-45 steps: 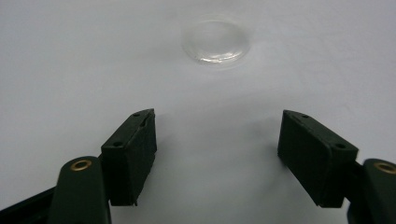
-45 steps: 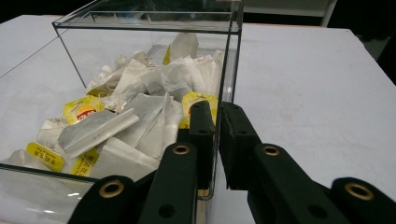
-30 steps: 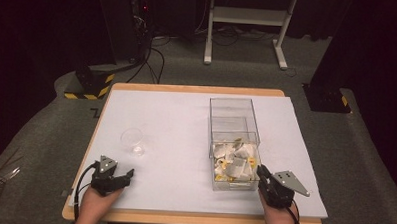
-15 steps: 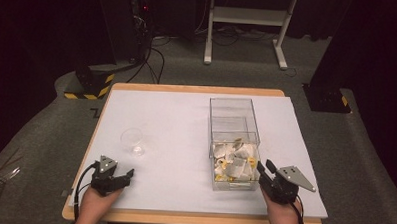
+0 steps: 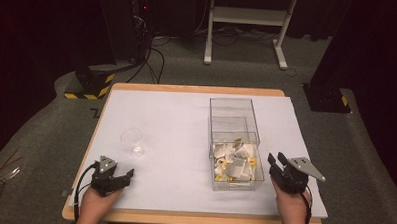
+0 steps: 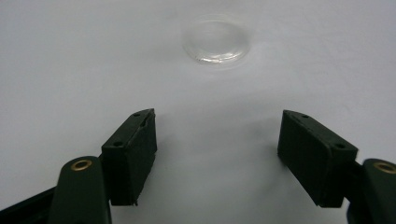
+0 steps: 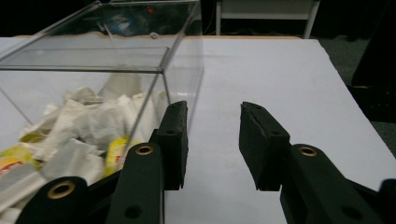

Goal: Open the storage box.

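We hold the right gripper [image 5: 279,164] just beside the clear box [image 5: 234,124] of tea bags [image 5: 236,162]; its jaws have just been opening and hold nothing. Our left gripper [image 5: 126,175] stands wide open and empty near the glass [image 5: 133,141].

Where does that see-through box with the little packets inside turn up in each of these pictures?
High view: the clear box stands right of centre on the table, packets in its near end.
Left gripper view: not in it.
Right gripper view: the box fills the upper left, beside the gripper's own jaws.
Shared landmark: the white table cover.
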Action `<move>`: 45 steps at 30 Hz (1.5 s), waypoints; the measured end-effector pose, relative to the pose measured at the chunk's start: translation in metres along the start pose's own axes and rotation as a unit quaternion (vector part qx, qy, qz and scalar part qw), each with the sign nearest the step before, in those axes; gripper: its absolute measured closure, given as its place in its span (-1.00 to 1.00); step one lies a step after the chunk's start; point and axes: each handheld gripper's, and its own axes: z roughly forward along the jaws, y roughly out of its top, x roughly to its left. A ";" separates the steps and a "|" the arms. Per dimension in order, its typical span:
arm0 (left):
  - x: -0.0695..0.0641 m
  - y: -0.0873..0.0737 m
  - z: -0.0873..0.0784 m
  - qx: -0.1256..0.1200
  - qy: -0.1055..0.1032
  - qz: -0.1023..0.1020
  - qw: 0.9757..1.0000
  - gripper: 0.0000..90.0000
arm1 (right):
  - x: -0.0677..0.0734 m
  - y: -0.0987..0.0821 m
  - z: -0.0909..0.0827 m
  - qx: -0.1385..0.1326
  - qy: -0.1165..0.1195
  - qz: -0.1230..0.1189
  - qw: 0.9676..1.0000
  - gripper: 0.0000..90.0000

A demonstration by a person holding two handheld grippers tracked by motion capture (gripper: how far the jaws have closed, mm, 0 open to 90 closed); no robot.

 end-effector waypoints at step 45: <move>-0.012 0.010 -0.023 -0.043 -0.038 -0.005 0.998 -0.07 | -0.026 -0.035 0.036 0.104 0.010 -0.067 0.992 0.17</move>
